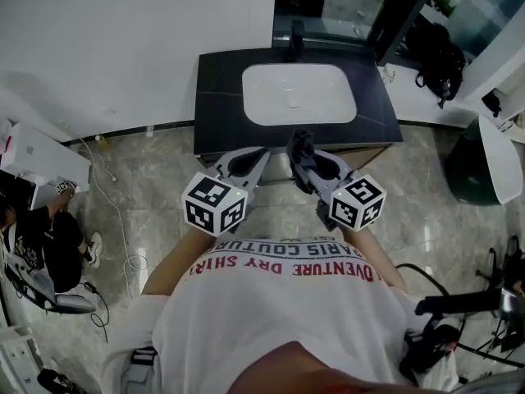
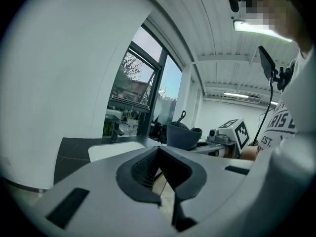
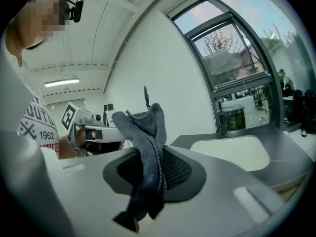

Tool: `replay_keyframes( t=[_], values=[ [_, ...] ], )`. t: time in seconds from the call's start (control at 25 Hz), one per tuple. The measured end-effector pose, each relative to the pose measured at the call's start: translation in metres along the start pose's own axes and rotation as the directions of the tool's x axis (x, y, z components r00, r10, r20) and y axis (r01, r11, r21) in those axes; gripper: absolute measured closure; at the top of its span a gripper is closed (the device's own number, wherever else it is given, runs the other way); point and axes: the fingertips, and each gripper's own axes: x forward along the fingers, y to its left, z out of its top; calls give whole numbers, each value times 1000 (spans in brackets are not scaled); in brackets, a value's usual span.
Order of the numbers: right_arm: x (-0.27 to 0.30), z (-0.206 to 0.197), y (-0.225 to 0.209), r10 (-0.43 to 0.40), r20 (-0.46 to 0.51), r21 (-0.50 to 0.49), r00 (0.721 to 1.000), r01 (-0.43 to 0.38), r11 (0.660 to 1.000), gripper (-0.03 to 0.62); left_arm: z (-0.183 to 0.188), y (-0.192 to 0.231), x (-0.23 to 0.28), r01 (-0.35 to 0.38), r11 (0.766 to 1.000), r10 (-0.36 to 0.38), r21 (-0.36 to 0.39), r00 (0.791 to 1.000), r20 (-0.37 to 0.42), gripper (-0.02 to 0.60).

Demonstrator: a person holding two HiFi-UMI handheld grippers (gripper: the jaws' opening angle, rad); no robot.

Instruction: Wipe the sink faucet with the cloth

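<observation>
We hold the left gripper (image 1: pixel 260 153) level in front of the sink (image 1: pixel 328 109), its jaws closed on nothing. Just right of it, the right gripper (image 1: pixel 300 151) pinches the grey cloth (image 1: pixel 302 143), which stands up from the jaws, short of the sink's near rim. The faucet (image 1: pixel 294 41) stands at the sink's far rim, well apart from the cloth. Far left of the sink, a seated person (image 1: pixel 37 230) is cut off.
</observation>
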Motion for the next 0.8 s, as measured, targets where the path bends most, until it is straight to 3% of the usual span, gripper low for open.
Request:
replay_keyframes(
  t=[0.28, 0.44, 0.56, 0.8],
  values=[
    [-89, -32, 102, 114, 48, 16, 992, -115, 993, 516, -44, -101, -85, -44, 999, 43, 16, 998, 40, 580],
    [-152, -68, 164, 128, 31, 2, 991, -128, 992, 516, -78, -178, -140, -21, 1000, 22, -13, 999, 31, 580],
    [-194, -80, 194, 137, 8, 26, 991, -137, 990, 516, -78, -224, -168, -31, 1000, 31, -3, 999, 24, 580],
    [-272, -64, 228, 192, 21, -53, 981, -190, 980, 516, -64, -308, -194, -82, 996, 80, 34, 995, 52, 580]
  ],
)
